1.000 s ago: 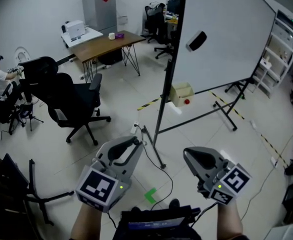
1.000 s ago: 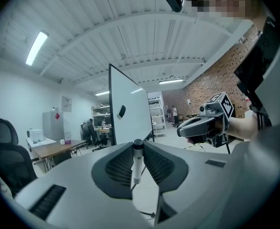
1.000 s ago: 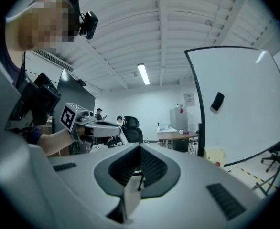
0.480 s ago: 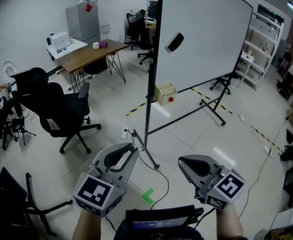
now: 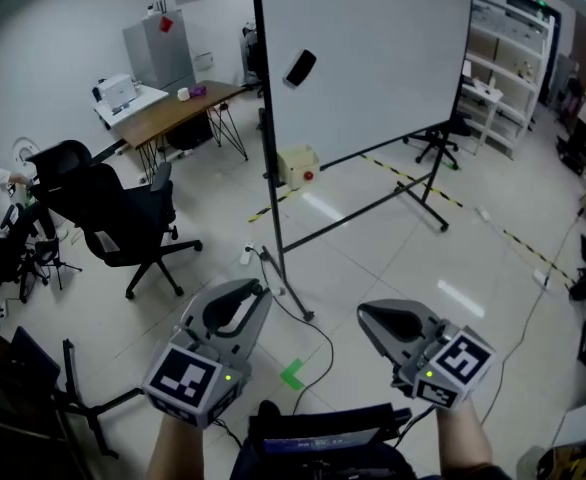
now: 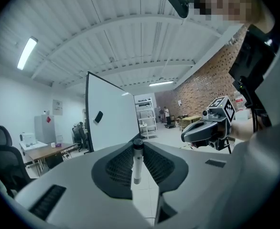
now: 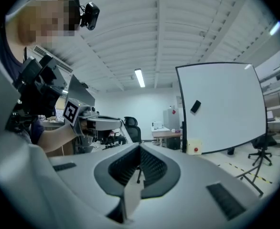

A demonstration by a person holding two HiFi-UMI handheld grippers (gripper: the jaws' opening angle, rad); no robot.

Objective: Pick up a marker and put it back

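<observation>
The marker (image 6: pixel 137 162), a white barrel with a dark end on top, stands upright, clamped between the jaws of the left hand-held gripper (image 5: pixel 241 293). The gripper faces the whiteboard (image 5: pixel 373 58), likely where the marker gets returned. The right hand-held gripper (image 5: pixel 375 315) is clenched on nothing and idle alongside.

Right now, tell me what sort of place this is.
Probably an office or lab workroom: a large free-standing whiteboard stands mid-floor, with a black office chair and a wooden desk nearby and metal shelving behind it.
</observation>
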